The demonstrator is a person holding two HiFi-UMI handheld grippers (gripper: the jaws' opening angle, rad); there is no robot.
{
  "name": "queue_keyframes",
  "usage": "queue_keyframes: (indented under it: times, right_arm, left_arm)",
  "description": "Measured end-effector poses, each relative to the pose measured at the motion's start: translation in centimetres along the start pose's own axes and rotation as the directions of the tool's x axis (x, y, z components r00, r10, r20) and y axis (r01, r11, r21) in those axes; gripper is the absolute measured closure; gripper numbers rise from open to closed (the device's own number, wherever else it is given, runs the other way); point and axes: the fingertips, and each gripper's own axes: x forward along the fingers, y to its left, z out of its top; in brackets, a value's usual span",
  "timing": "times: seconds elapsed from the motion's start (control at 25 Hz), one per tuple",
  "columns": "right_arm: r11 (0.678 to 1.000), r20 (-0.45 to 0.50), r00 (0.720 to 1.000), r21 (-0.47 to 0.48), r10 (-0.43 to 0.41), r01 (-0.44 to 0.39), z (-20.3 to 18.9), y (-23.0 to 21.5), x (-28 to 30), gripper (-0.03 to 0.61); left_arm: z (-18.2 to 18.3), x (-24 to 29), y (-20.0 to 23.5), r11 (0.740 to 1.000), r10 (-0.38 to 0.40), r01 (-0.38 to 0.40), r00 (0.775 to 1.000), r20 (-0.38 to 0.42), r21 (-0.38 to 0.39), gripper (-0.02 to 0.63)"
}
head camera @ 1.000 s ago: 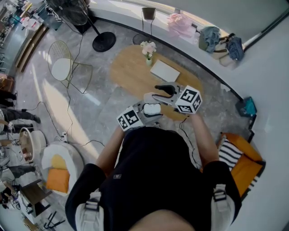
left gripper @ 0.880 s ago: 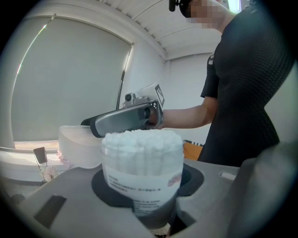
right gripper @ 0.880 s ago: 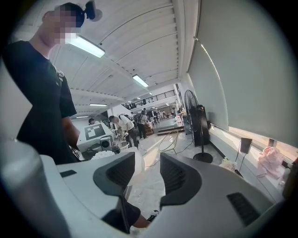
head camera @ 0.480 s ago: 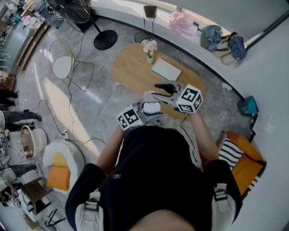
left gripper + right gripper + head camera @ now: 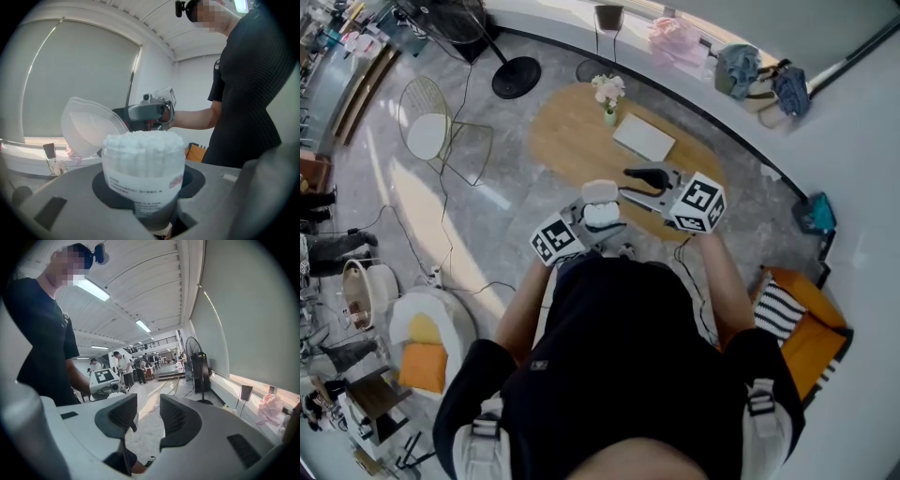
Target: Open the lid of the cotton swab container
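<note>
The cotton swab container (image 5: 140, 164), a clear tub packed with white swabs, stands upright between the jaws of my left gripper (image 5: 143, 187), which is shut on its lower body. Its translucent lid (image 5: 89, 129) is hinged back and tilted up on the left of the tub, so the swab tips are bare. From the head view the container (image 5: 601, 214) sits in front of my chest with the lid (image 5: 600, 191) raised. My right gripper (image 5: 643, 175) hovers just right of it. That gripper's jaws (image 5: 147, 416) have just been closing and hold nothing.
An oval wooden table (image 5: 572, 141) lies beyond the grippers, with a small flower vase (image 5: 608, 97) and a flat white slab (image 5: 643, 137) on it. A wire chair (image 5: 431, 136) and a fan base (image 5: 516, 77) stand to the left. Cables run over the floor.
My left gripper and the container have shifted slightly left and away from my body. The right gripper has stayed nearly in place, so the gap between the two is a bit wider.
</note>
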Motion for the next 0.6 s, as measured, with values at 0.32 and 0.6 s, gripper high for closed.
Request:
queue_keyframes:
  times: [0.32,0.6]
  right_arm:
    - [0.997,-0.075,0.994,-0.022,-0.080,0.078,-3.0,0.1,0.4,0.508]
    - [0.993,-0.112,0.987,-0.034,-0.115,0.112,-4.7,0.4,0.5,0.549]
  left_arm:
    - [1.0,-1.8,1.6,0.999,0.046,-0.046,0.999,0.018,-0.006,0.422]
    - [1.5,-2.4,2.2,0.995,0.092,-0.090,0.994,0.052,-0.036,0.420]
